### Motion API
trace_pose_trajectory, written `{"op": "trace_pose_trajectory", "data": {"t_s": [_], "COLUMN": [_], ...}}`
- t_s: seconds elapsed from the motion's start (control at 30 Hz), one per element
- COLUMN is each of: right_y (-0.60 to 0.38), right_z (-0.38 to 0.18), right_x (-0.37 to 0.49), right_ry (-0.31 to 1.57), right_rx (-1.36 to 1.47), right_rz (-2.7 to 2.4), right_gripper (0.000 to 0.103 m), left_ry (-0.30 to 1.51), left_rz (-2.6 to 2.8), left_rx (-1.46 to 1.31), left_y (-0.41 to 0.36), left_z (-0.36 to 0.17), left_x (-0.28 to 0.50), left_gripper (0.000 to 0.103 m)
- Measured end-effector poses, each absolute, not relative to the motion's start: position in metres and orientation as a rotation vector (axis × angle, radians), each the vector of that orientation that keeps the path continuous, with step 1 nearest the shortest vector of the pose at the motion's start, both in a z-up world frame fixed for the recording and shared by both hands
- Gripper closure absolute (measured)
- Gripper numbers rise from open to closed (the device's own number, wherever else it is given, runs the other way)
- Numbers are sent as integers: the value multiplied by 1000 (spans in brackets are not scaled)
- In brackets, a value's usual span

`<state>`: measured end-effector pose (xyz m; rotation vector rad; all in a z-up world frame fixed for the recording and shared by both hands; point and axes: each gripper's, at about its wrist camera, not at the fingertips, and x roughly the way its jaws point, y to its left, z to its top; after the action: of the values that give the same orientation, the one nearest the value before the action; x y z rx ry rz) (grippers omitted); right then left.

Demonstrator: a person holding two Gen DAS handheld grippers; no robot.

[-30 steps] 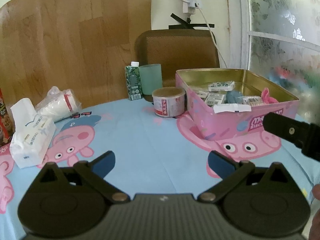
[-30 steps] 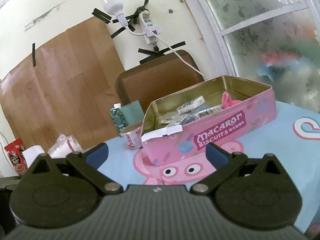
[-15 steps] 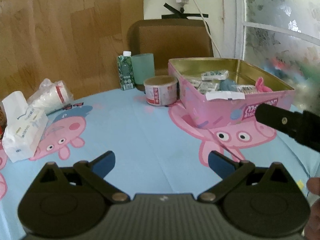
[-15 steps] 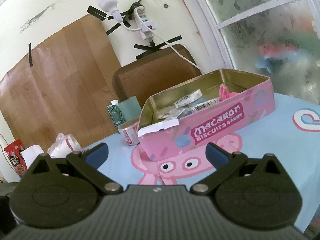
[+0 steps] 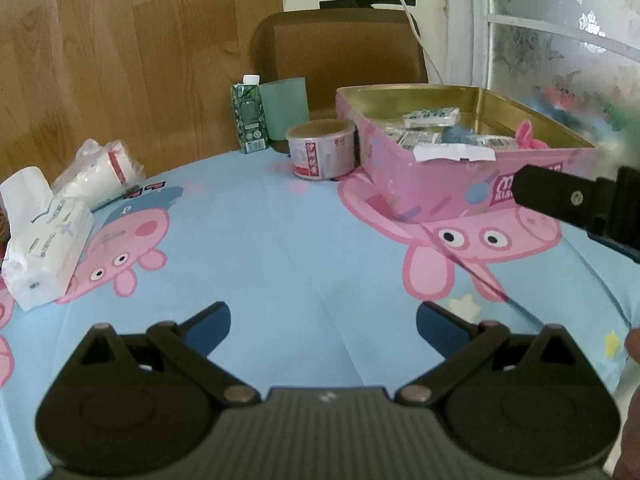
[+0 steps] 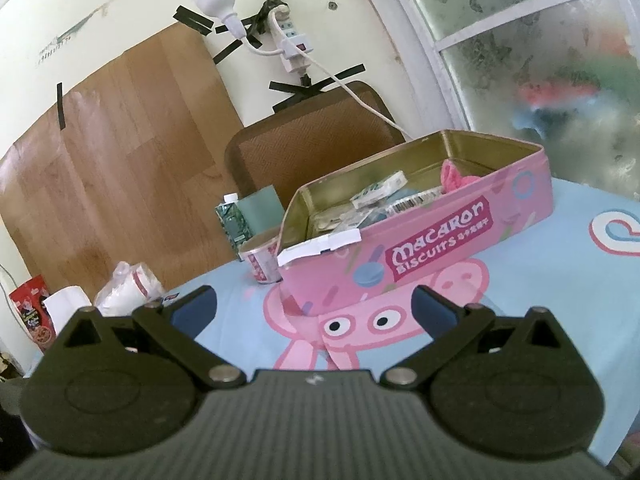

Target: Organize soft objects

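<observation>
Left gripper: we see its blue-tipped fingers spread wide at the bottom of the frame, holding nothing and touching nothing, with bare blue tablecloth between them.
Right gripper: we find it spread just as wide, empty, its fingers framing the lower edge of the pink tin from the near side; we cannot tell any contact.
Right gripper from the left view: we catch one black part of it at the right edge of the frame, in front of the tin's near wall.
Pink tin: in the left view it stands open at centre right on the tablecloth; packets lie inside it and a white packet hangs over its near rim.
Pink soft item: we see it tucked inside the tin at its right end.
Tissue pack: it lies at the left edge of the left view, well apart from the tin.
Small round tub: just beside the tin's left corner.
</observation>
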<state>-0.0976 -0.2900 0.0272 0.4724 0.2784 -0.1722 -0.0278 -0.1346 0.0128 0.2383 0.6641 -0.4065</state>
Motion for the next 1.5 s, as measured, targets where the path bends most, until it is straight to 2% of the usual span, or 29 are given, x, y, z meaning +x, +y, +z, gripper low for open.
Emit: {"op": "trace_pose_trajectory", "data": {"t_s": [1.5], "right_y": [-297], "right_z": [20], "right_x": [-94], "right_ry": [310], "right_rx": [503], "right_rz": [-152], "right_gripper": [0], "left_ry": [726], "left_rz": [-387], "left_rx": [261], "left_y": [-132], "left_z": [-5], "left_x": [-25], "left_gripper": [0]}}
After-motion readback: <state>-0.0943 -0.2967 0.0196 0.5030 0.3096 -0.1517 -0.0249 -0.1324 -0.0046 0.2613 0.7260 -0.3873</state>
